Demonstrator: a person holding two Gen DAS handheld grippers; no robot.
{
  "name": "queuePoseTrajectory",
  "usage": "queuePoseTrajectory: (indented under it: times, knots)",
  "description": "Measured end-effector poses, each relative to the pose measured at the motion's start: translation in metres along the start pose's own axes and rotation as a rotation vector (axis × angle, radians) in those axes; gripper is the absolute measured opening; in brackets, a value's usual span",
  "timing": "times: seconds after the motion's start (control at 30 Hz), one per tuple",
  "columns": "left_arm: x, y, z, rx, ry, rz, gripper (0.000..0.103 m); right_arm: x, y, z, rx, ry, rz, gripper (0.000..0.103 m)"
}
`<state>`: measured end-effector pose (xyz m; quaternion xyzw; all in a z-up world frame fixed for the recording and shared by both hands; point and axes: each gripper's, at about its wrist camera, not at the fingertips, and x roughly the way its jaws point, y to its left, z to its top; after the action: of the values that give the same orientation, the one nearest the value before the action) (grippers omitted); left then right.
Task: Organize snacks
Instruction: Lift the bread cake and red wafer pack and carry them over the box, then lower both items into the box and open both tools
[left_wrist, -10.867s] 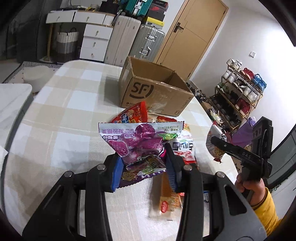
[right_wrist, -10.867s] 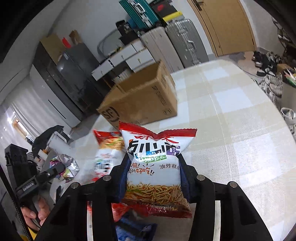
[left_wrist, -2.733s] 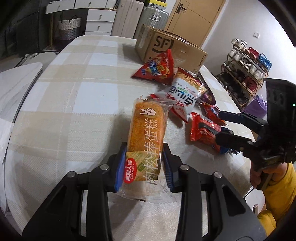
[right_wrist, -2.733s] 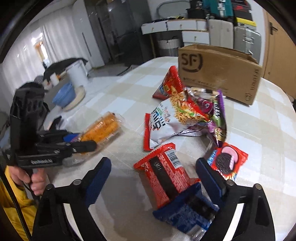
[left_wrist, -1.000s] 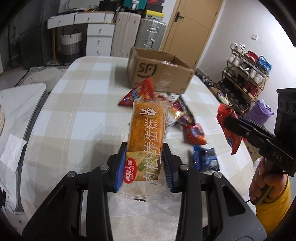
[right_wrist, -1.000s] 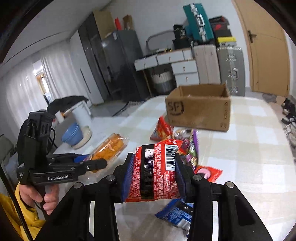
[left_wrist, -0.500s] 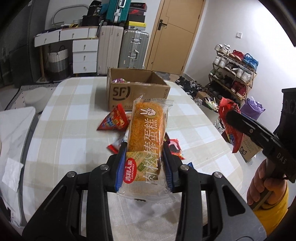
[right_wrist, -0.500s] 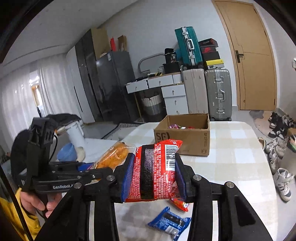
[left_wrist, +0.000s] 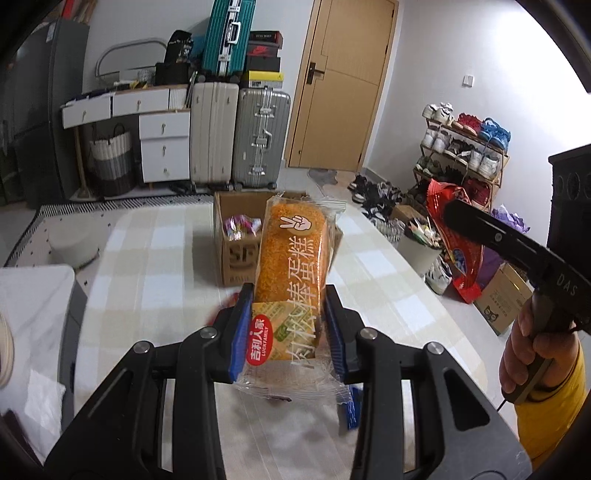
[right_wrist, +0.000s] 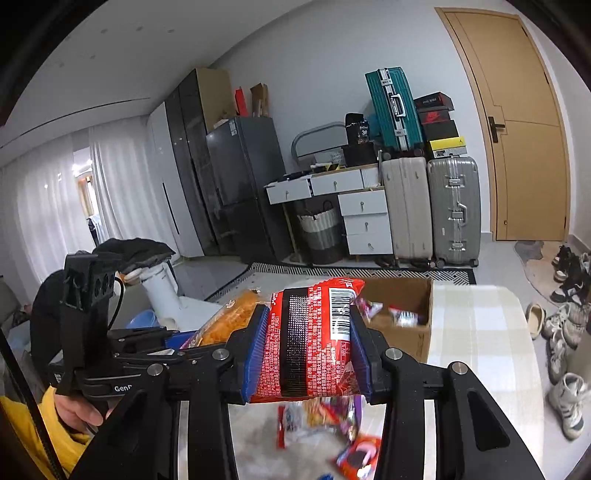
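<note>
So, two packets aloft: left gripper (left_wrist: 289, 328) clamps one orange cake bar in clear wrap (left_wrist: 291, 273), right gripper (right_wrist: 306, 350) clamps one red foil packet (right_wrist: 312, 339), both above the checked table (left_wrist: 147, 266) before one open cardboard box (left_wrist: 236, 258).

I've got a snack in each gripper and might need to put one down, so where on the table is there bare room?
The checked tablecloth lies bare left of the cardboard box, and again to its right toward the table's edge. It is crowded near the grippers, where loose snack packets lie. The box already holds some packets.
</note>
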<state>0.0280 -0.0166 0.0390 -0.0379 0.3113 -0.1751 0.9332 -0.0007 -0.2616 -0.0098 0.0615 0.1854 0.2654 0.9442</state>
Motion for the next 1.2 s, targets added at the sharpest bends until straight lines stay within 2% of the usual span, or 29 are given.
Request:
queuePoseTrajectory:
  times: [0.23,0.33,0.63,0.8,1.0,1.2]
  knots:
    - [0.029,0.009,0.053,0.002,-0.002,0.013,0.033,0.044,-0.030,0.047,0.032,0.019,0.013,0.042]
    - [0.051,0.014,0.076,-0.025,0.028,0.018,0.033,0.071,-0.048,0.061,0.057,0.045,0.009,0.042]
    - [0.135,0.017,0.130,0.011,0.102,0.062,0.033,0.143,-0.093,0.085,0.120,0.105,0.007,0.042]
    - [0.191,0.023,0.157,0.024,0.137,0.072,0.033,0.181,-0.116,0.091,0.124,0.151,-0.006,0.042]
    - [0.272,0.038,0.179,0.020,0.216,0.072,0.033,0.215,-0.141,0.076,0.162,0.206,-0.024,0.042]
    - [0.351,0.055,0.183,0.004,0.311,0.070,0.033,0.254,-0.163,0.059,0.185,0.280,-0.048,0.042]
